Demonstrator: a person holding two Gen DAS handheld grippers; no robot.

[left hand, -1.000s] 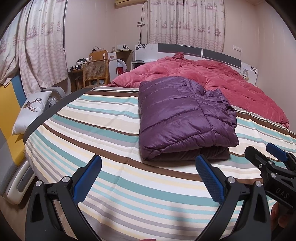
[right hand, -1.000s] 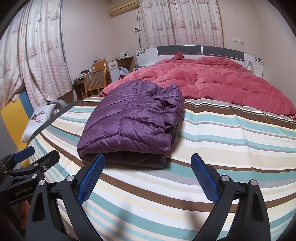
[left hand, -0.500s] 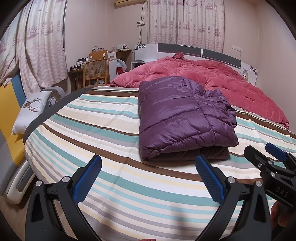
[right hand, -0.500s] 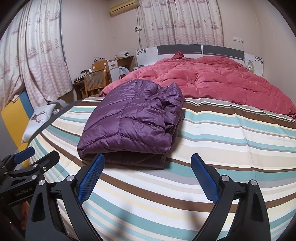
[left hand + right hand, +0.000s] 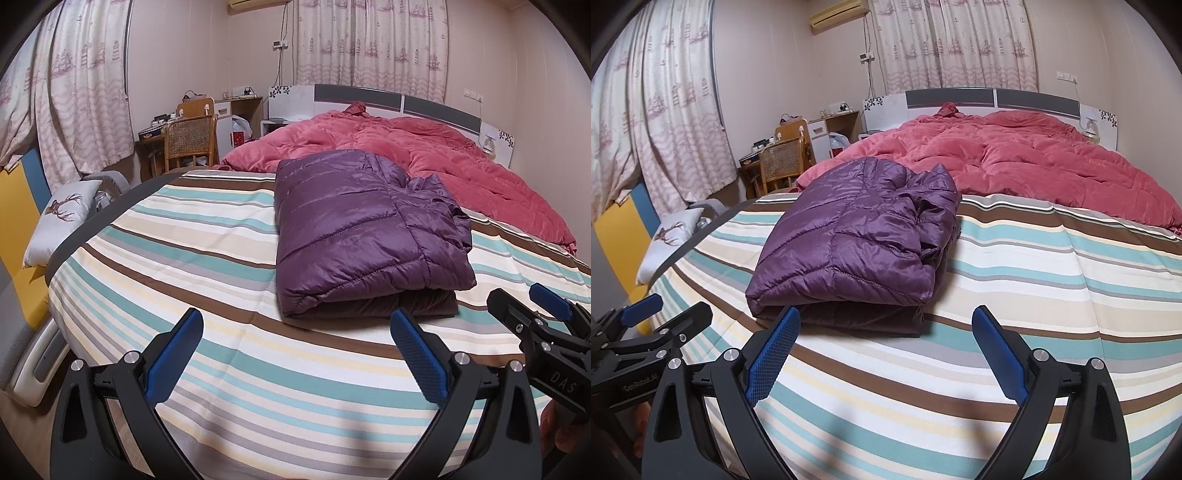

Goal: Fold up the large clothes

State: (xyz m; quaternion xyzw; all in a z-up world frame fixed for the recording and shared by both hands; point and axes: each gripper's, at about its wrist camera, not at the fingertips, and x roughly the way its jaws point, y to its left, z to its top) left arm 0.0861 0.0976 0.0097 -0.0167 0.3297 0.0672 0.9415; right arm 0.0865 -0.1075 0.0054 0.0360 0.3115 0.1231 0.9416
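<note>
A purple quilted down jacket lies folded into a thick rectangle on the striped bedspread; it also shows in the right wrist view. My left gripper is open and empty, held above the bed's near edge, short of the jacket. My right gripper is open and empty, just in front of the jacket's near fold. Each gripper shows at the edge of the other's view: the right gripper and the left gripper.
A rumpled red duvet covers the far half of the bed up to the headboard. A wicker chair and cluttered desk stand at the back left. A deer-print cushion lies left of the bed.
</note>
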